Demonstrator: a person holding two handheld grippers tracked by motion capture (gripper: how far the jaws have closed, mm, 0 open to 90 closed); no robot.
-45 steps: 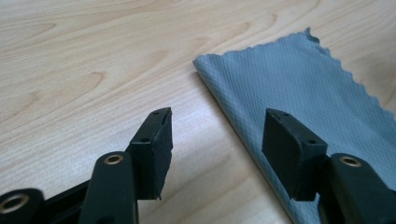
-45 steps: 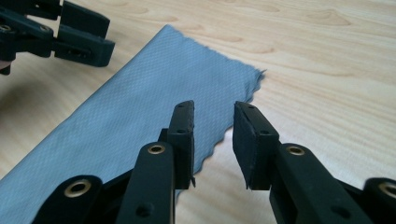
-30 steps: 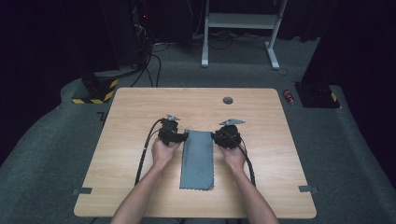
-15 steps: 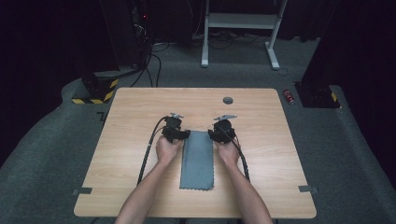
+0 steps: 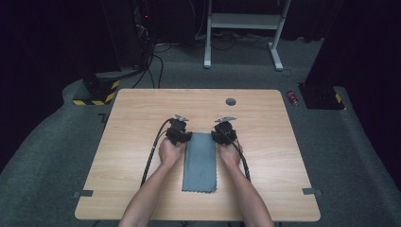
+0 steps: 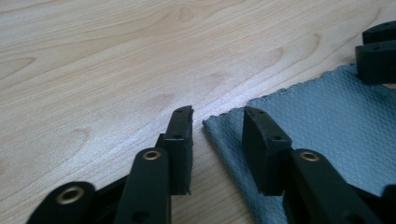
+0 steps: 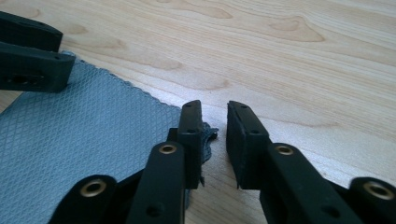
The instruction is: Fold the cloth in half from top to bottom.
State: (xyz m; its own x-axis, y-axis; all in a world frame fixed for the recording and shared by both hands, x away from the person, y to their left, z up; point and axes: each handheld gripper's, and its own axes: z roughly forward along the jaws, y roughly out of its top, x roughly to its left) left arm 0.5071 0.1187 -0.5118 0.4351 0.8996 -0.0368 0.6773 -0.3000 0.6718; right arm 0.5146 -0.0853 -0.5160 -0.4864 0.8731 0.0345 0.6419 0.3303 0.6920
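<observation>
Dark carpet surrounds a pale wooden worktop [image 5: 142, 118] in the high view, where a grey cloth [image 5: 200, 163] lies flat as a long strip, with the left hand-held gripper [image 5: 180, 133] and right hand-held gripper [image 5: 223, 130] at its far corners. Along the left hand-held gripper [image 6: 217, 122], the diamond-textured cloth [image 6: 327, 121] corner sits between narrowing, parted jaws. Along the right hand-held gripper [image 7: 214, 122], jaws have been closing; the cloth [image 7: 84, 135] corner bunches against one pad, not yet pinched.

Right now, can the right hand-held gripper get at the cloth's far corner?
Probably yes: the right hand-held gripper already straddles that corner of the cloth, jaws just closing, nothing between them but fabric.
</observation>
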